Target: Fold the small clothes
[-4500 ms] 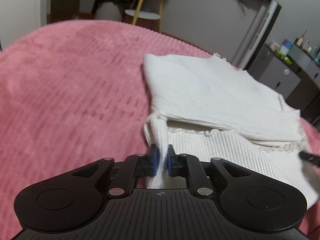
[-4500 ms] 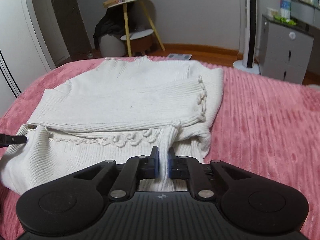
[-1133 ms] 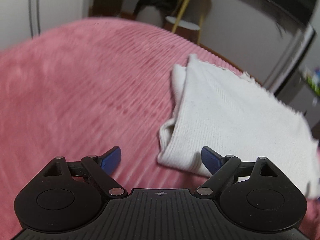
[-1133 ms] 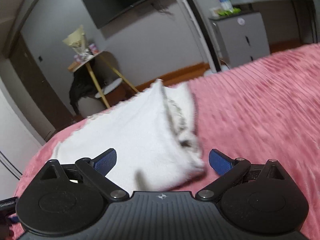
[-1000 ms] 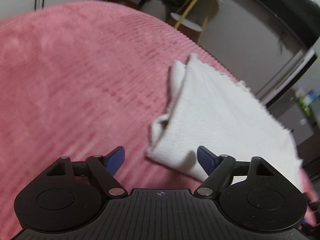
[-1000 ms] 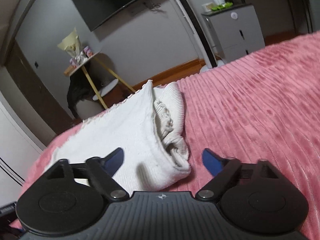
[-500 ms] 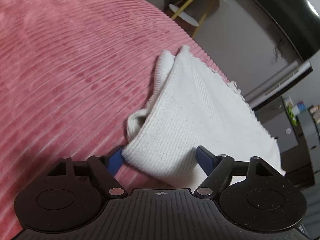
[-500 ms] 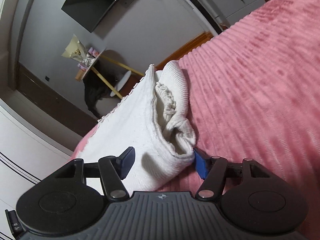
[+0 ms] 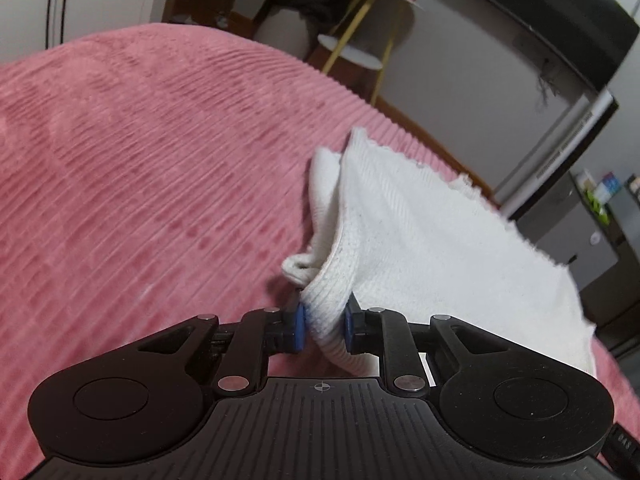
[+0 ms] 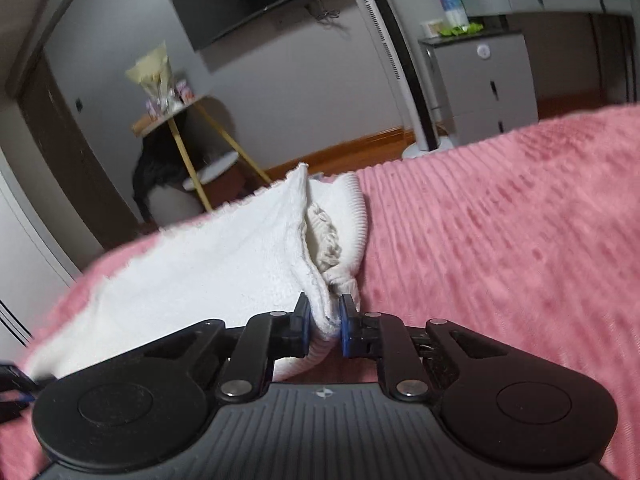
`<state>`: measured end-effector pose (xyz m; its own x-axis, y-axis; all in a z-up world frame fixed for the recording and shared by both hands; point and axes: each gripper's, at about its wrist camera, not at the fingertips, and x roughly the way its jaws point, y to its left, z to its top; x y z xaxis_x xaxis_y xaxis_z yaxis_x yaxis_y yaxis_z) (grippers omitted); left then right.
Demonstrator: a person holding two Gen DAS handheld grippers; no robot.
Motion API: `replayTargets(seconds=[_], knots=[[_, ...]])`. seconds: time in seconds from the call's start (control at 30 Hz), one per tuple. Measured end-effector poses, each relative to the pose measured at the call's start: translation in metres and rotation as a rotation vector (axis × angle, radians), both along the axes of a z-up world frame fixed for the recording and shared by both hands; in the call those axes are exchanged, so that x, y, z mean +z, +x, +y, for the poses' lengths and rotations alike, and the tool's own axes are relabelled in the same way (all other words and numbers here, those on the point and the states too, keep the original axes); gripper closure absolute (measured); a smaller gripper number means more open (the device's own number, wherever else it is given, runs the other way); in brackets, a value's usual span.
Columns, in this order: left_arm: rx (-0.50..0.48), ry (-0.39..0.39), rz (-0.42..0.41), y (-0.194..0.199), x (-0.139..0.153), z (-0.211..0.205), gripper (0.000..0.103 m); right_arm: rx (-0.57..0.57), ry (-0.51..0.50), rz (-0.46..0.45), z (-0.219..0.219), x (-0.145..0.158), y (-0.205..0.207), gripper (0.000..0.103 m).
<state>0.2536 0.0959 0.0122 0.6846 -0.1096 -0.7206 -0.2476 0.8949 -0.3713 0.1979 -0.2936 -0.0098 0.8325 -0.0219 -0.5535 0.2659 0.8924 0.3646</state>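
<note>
Fingers (image 9: 299,328) of both grippers closing on folded sweater (image 9: 420,240) corners

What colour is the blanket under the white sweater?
Pink, with a ribbed texture: the blanket shows best in the left wrist view.

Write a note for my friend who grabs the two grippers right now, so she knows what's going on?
Left gripper: fingers closing, pinching the white sweater's near left corner.
Right gripper: fingers closing, pinching its near right corner.
The sweater lies on the pink bedspread, already folded into a layered strip.
Done: earlier folds, both corners gripped.
Left: probably carry the near edge over to the far edge, let go and smooth it flat.
</note>
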Motion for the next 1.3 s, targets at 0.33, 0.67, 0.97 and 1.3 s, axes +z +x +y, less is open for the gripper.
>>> replayTargets(seconds=[0.33,0.67,0.97,1.3], knots=[[0.050,0.064,0.015,0.000,-0.004,0.014,0.044,-0.034,-0.096,0.045,0.000,0.000,0.003,0.065],[-0.037,0.025,0.046,0.032,-0.019,0.008,0.035,0.095,-0.229,-0.156,0.036,0.019,-0.009,0.060],[-0.044,-0.124,0.048,0.048,-0.023,0.020,0.064,0.212,-0.139,-0.098,0.059,0.009,-0.001,0.060],[-0.047,-0.169,0.049,0.061,-0.027,0.027,0.052,0.186,-0.104,-0.040,0.054,0.000,0.002,0.060]])
